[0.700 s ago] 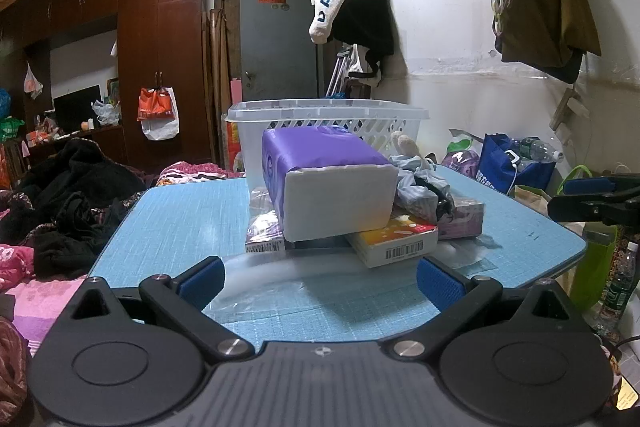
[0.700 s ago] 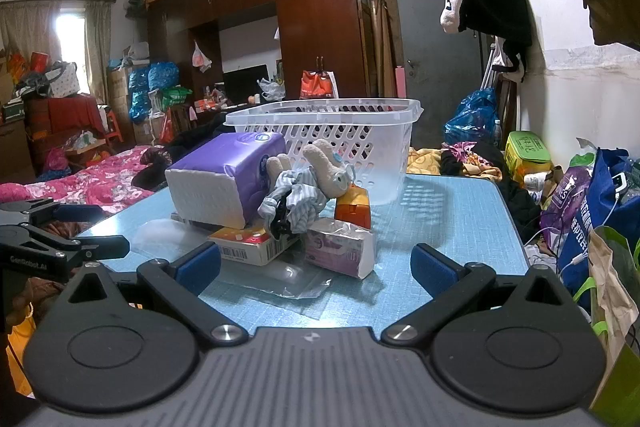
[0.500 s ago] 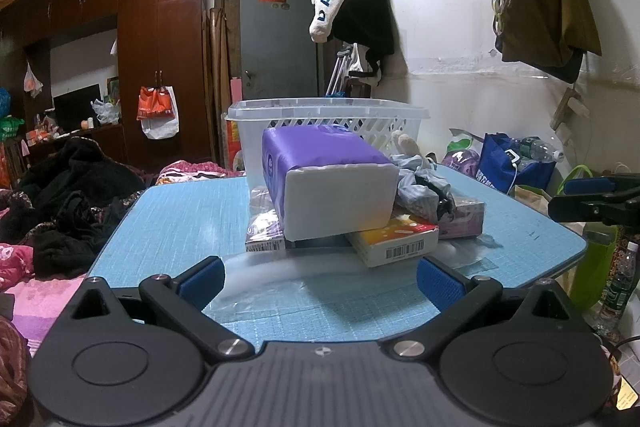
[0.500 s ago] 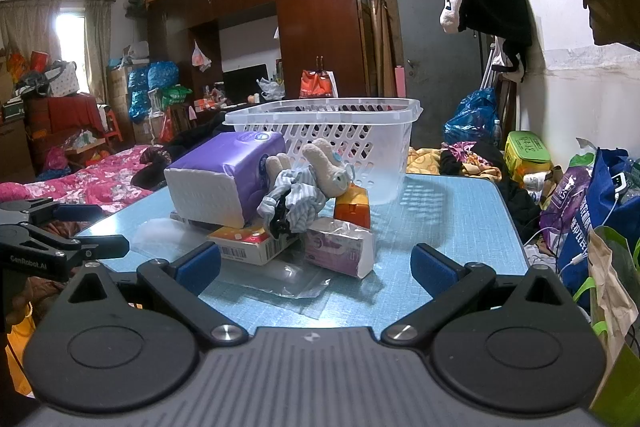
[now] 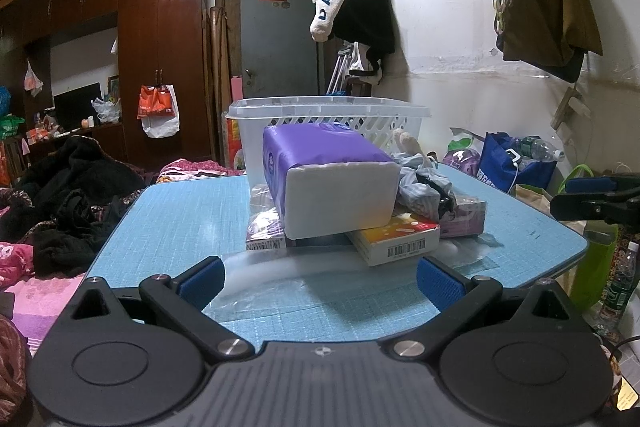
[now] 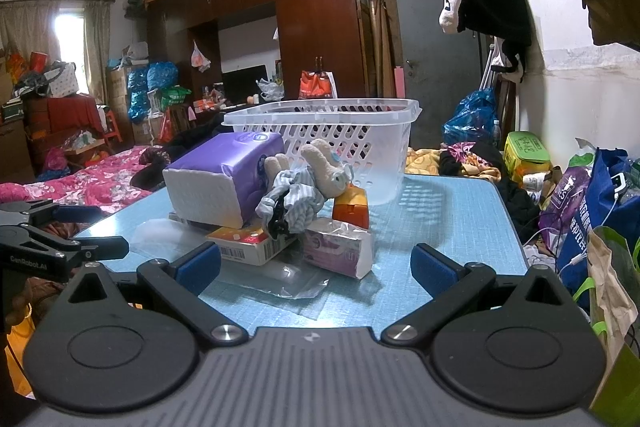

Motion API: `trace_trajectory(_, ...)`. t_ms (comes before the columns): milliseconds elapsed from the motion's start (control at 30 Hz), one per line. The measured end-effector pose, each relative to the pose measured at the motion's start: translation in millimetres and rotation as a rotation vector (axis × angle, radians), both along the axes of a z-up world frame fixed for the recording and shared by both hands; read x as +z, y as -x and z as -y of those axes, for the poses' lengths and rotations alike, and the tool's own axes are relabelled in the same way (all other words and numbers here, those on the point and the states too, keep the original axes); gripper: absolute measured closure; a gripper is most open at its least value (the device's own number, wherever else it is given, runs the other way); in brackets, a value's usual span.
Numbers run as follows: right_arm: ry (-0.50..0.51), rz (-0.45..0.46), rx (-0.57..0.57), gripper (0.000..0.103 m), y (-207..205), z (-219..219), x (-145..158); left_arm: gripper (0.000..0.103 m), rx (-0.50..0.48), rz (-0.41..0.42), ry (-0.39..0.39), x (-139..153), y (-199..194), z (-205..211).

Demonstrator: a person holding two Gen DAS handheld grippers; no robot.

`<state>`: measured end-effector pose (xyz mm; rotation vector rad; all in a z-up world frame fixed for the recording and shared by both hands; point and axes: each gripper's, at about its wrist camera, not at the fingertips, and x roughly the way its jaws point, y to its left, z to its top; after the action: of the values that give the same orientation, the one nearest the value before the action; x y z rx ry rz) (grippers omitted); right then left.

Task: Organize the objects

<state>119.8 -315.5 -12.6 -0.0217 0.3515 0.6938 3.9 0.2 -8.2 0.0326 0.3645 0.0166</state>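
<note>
Purple tissue pack (image 5: 324,175) atop yellow box (image 5: 396,241); plush rabbit (image 6: 320,171) leaning alongside; small pink tissue pack (image 6: 340,253) in front; white slotted basket (image 6: 332,139) behind, upright.

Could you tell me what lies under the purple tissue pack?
The purple tissue pack rests on a yellow barcoded box and a smaller purple packet. Anything deeper beneath it is hidden.

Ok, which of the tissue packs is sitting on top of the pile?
The big purple pack with the white end; the small pink pack lies on the table.
</note>
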Motion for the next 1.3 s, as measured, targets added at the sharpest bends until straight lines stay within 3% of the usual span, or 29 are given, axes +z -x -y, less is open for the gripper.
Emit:
trace_trajectory(1100, -0.016, -0.013, 0.027, 0.000, -3.0, 0.0, -3.6, 0.000, 0.000, -0.021, 0.013, -1.8, -6.1, -2.8)
trace_trajectory(1300, 0.001, 0.037, 0.030, 0.000, 2.1, -3.1, -4.7, 0.000, 0.003, -0.020, 0.017, -2.4, -6.2, -3.8)
